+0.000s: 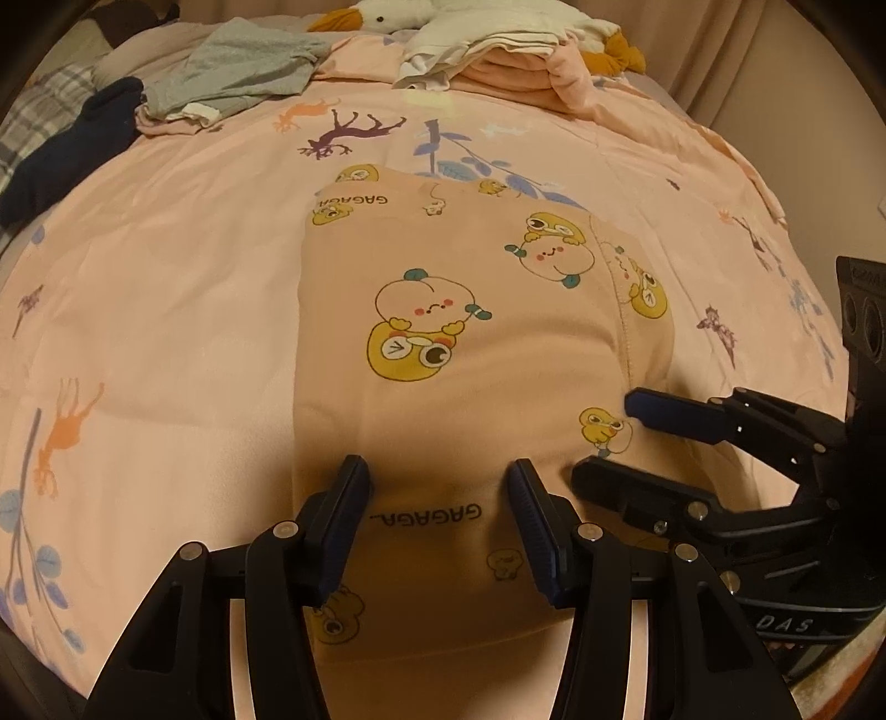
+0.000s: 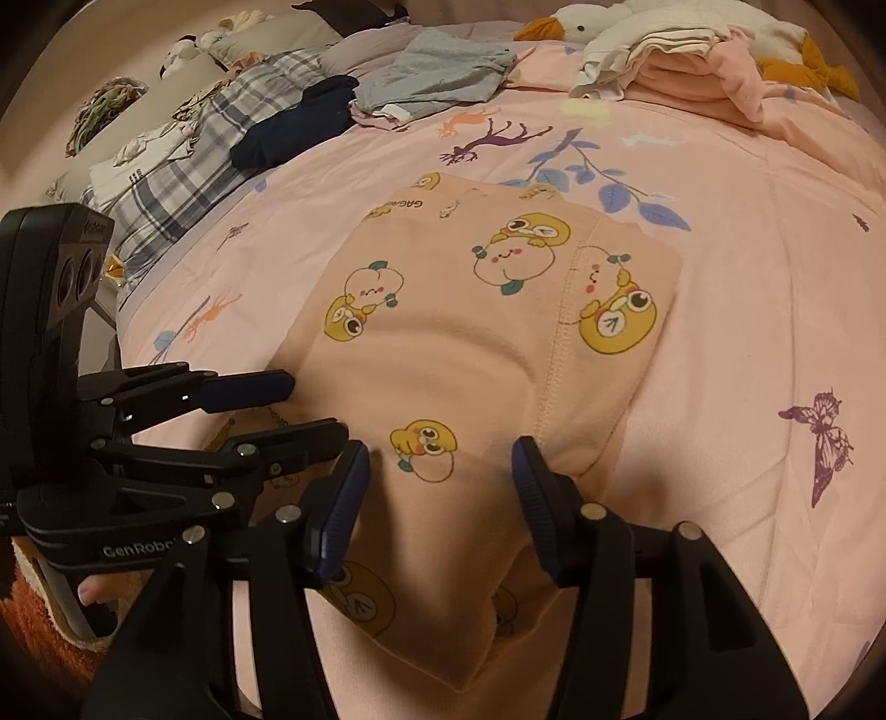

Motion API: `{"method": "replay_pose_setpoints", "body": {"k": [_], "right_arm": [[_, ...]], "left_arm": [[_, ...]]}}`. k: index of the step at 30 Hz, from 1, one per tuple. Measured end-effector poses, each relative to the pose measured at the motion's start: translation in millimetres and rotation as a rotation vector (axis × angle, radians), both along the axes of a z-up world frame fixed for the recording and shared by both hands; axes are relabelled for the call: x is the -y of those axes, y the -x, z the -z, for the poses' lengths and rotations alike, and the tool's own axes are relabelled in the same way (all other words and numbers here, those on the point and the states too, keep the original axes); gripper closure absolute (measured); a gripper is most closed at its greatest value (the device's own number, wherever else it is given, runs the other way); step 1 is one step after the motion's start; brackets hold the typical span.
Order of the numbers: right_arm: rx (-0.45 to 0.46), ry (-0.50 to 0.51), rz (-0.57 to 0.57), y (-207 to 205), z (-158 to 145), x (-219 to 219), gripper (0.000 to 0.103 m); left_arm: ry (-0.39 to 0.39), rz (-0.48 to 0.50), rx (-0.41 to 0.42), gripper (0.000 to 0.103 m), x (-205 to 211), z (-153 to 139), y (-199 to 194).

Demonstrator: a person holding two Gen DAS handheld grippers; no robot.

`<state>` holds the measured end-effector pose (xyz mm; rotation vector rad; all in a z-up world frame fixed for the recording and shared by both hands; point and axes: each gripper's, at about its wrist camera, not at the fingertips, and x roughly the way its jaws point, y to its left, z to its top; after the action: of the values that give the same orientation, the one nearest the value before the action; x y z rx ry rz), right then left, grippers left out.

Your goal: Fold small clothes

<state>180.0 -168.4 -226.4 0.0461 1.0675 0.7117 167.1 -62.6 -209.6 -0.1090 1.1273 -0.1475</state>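
A small peach garment [image 1: 459,332] printed with yellow cartoon ducks lies flat on the pink bedspread [image 1: 166,277]; it also shows in the right wrist view [image 2: 476,332]. My left gripper [image 1: 437,498] is open, its jaws wide apart over the garment's near edge by the "GAGAGA" print. My right gripper [image 2: 440,476] is open over the garment's near right part. Each gripper shows in the other's view: the right one [image 1: 603,443] at the garment's right edge, the left one [image 2: 318,407] at its left edge. Neither holds cloth.
A grey garment [image 1: 243,72], a dark navy garment [image 1: 72,149] and a stack of folded pink and white clothes [image 1: 515,61] lie at the far side, with a white goose plush [image 1: 387,16] behind. Plaid bedding [image 2: 183,166] and pillows sit far left.
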Motion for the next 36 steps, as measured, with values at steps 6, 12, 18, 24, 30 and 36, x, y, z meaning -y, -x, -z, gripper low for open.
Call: {"method": "replay_pose_setpoints", "body": {"k": [6,12,18,24,30,36], "right_arm": [[-0.001,-0.011,-0.011,1,0,0,0.042],[-0.020,-0.040,-0.003,0,-6,3,0.042],[-0.031,-0.168,0.091,-15,-28,22,0.062],[-0.025,-0.227,0.188,-57,-36,20,0.087],[-0.185,-0.267,0.293,-89,15,35,0.103],[-0.288,-0.417,0.351,-90,36,51,0.103]], "left_arm": [[0.004,0.002,-0.008,0.049,0,0,-1],[0.101,-0.045,0.014,0.052,-15,-10,-1],[0.088,-0.134,0.106,0.060,-41,-37,-19],[0.180,-0.008,0.343,0.061,-38,-53,-50],[0.186,0.014,0.174,0.061,-32,-1,-88],[0.116,0.008,0.170,0.061,-21,11,-95]]}}
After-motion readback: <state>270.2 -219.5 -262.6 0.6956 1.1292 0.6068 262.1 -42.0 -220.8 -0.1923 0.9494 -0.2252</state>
